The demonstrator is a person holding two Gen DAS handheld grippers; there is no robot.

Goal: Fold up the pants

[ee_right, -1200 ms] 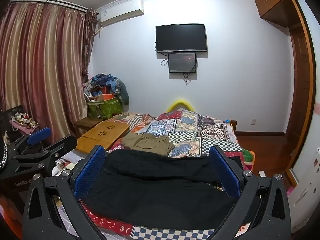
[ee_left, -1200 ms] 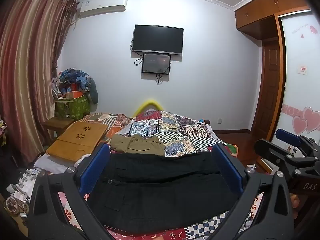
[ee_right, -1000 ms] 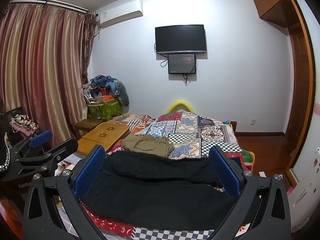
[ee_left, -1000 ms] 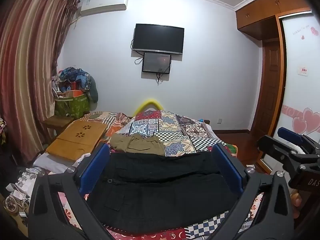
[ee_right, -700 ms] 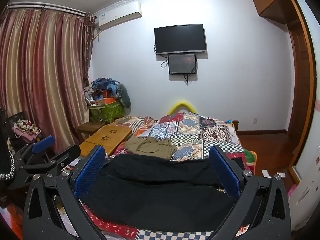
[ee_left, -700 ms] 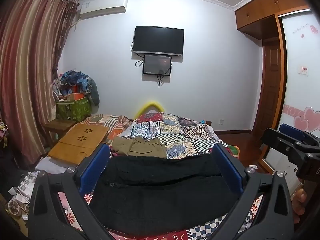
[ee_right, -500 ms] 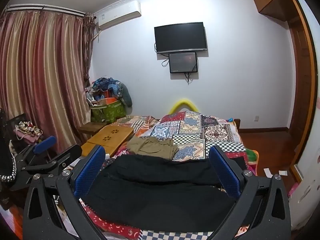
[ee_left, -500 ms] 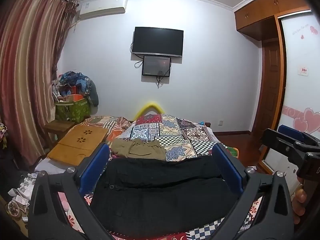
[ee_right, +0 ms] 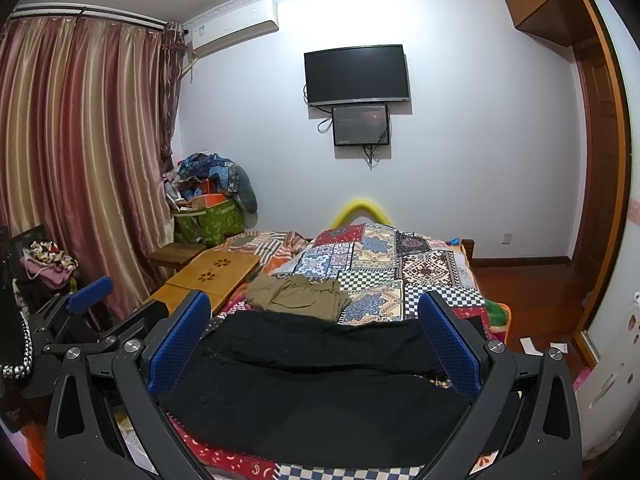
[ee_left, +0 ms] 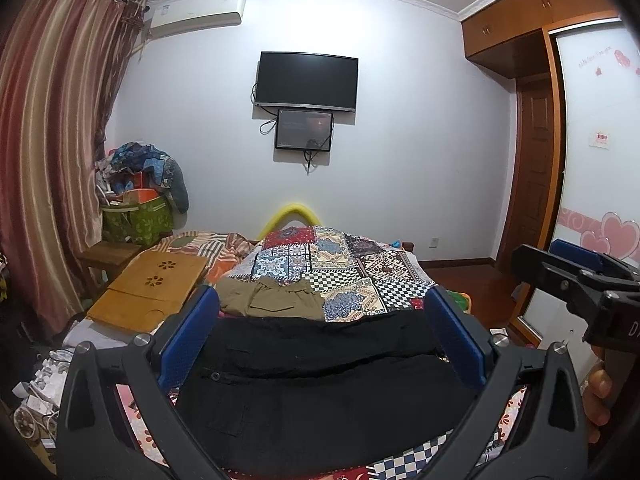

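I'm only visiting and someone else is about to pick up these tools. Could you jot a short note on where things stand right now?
Left hand-held gripper: open, empty, held above the black pants.
Right hand-held gripper: open, empty, also above them.
The black pants lie across the near end of the bed. A fold line runs across them, but whether they are fully folded I cannot tell.
Olive pants lie bunched just beyond, apparently unfolded.
Left: check the black pair, then probably fold the olive pair.

The left gripper [ee_left: 320, 332] and right gripper [ee_right: 314, 330] are held level with jaws spread wide, the right seemingly at the left's three o'clock.
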